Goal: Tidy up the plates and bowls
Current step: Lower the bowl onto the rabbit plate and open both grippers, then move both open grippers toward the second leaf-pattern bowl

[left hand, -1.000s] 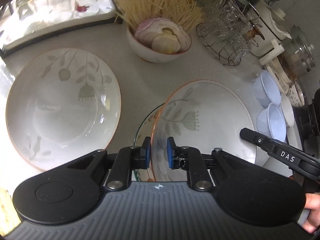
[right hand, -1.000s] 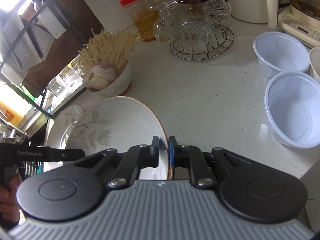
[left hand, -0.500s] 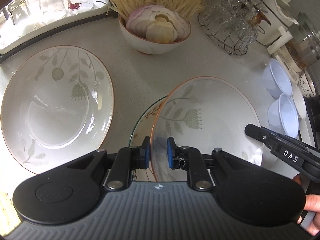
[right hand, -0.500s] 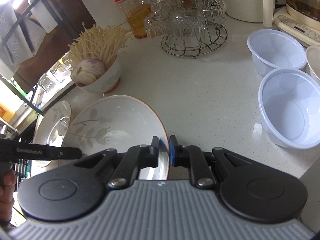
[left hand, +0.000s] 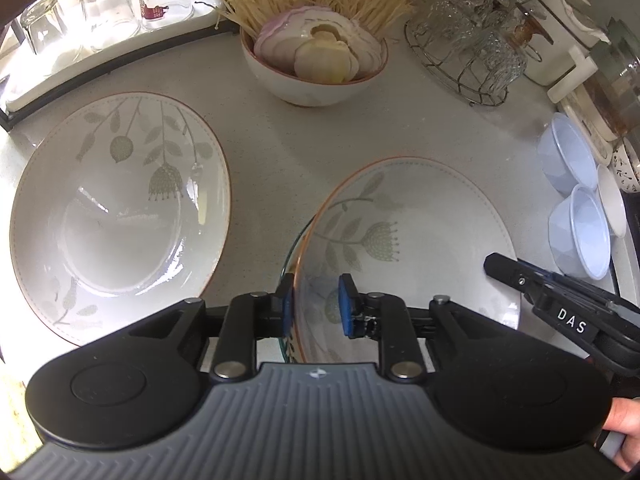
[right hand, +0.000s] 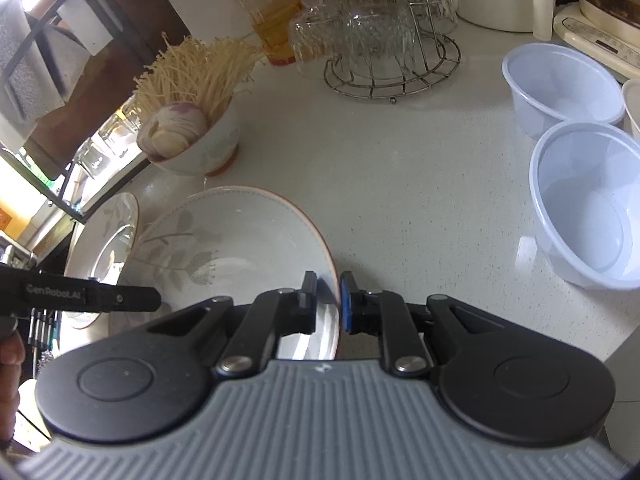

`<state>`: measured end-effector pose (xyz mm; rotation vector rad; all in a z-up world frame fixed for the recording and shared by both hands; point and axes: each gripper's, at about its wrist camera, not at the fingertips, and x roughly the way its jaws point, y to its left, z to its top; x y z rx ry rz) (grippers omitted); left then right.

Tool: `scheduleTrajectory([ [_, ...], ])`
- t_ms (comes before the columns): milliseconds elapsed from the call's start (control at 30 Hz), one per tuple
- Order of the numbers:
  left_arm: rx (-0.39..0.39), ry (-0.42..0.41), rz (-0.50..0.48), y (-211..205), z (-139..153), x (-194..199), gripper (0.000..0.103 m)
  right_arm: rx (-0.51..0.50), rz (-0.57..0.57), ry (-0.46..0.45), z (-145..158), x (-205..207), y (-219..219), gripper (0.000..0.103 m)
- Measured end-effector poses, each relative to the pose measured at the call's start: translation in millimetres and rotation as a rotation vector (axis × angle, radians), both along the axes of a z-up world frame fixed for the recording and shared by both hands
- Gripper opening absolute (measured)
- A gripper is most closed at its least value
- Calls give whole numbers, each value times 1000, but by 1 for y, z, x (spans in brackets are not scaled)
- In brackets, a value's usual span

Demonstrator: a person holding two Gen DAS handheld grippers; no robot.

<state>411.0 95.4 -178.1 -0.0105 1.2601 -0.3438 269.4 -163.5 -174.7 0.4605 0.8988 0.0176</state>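
The left gripper (left hand: 315, 305) straddles the near-left rim of the white ceramic plate with an orange rim and leaf print (left hand: 416, 248); its jaws are opening, the rim between the blue pads, the right pad clear of it; the right gripper (right hand: 327, 303) stands nearly closed, pinching that same plate (right hand: 224, 248) at its right rim; the plate rests over a clear glass dish (left hand: 289, 256) on the pale speckled counter (left hand: 280, 136); a second matching leaf-print plate (left hand: 120, 208) lies just to the left, apart from it, with bare counter between; beyond sits a white bowl of sliced onion and enoki mushrooms (left hand: 316, 64); only the right view shows the two translucent plastic bowls (right hand: 588, 204) plainly, with open counter before them; only the left view shows the upturned glasses on a white tray (left hand: 104, 8).
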Motion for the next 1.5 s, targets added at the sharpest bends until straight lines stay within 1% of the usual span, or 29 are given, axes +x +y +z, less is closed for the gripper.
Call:
scheduleTrajectory([
  [167,-18,16,6,1,0,2,32,17,4,3,-2,2,-1,16],
  [333,-37,50,22,4,1,2,36,30,2,7,-3,3,-3,16],
  [433,-50,72,23,6,2,1,45,26,1,6,-3,3,-2,16],
  [500,-41,88,15,5,4,1,47,21,7,7,-3,4,-1,16],
  [533,-26,83,11,5,6,0,50,15,11,6,-2,5,0,17],
  [633,-19,66,-8,3,12,-3,52,-2,14,16,-1,6,3,18],
  [800,-38,43,-2,9,18,-5,52,7,-3,19,-1,6,2,18],
  [967,-58,3,6,16,31,-10,52,14,-26,22,1,3,2,19],
  [1000,-62,-5,8,16,33,-10,52,15,-24,18,4,2,2,22],
  [1033,-67,-15,9,17,35,-11,52,16,-22,9,6,1,2,29],
  [1067,-72,-22,10,18,38,-12,52,13,-21,-2,9,0,2,33],
  [1100,-80,-27,9,19,40,-13,52,7,-23,-12,12,-1,3,43],
  [1133,-98,-29,4,19,41,-13,52,0,-23,-23,15,-2,4,50],
  [1167,-103,-30,5,20,43,-14,52,-4,-21,-30,17,-2,5,52],
  [1267,-117,-53,2,22,51,-17,52,-16,-26,-44,25,-5,6,51],
  [1367,-115,-98,-15,22,62,-22,52,-30,-39,-67,36,-9,5,51],
  [1500,-138,-146,-28,25,80,-29,52,-33,-58,-102,52,-18,5,51],
])
